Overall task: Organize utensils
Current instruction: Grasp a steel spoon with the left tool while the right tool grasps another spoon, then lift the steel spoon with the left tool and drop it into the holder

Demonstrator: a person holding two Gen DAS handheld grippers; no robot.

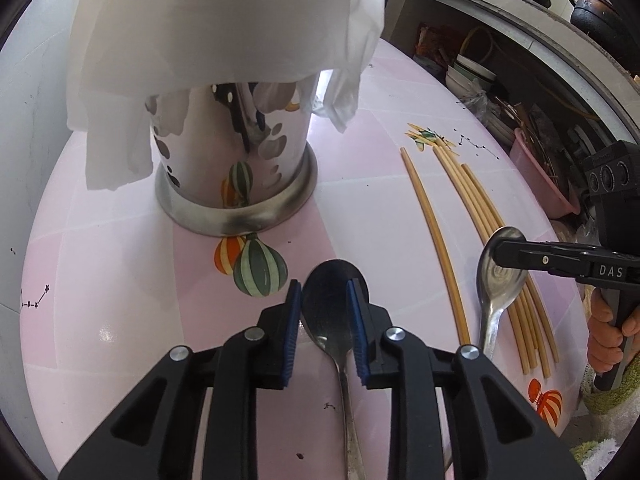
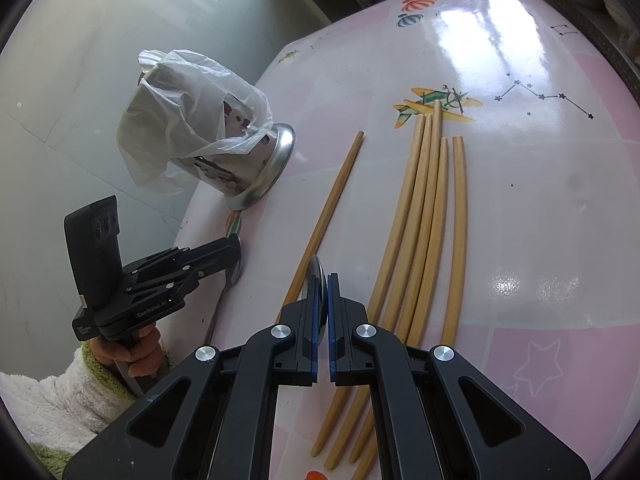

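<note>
Two spoons and six chopsticks (image 2: 420,216) lie on the pink table (image 2: 520,220), near one steel utensil holder (image 1: 236,168) w/ a white plastic bag (image 1: 224,24) draped over it. One spoon (image 1: 332,304) lies in front of the holder, its bowl between the left gripper (image 1: 324,304) pads; I cannot tell if they press it. The second spoon (image 1: 498,276) rests partly on the chopsticks, further from the holder; the right gripper (image 2: 323,280) is clenched on its bowl edge.

Plastic bag (image 1: 224,32) covers holder (image 1: 236,160) top; tabletop (image 2: 520,220) right bare.
</note>
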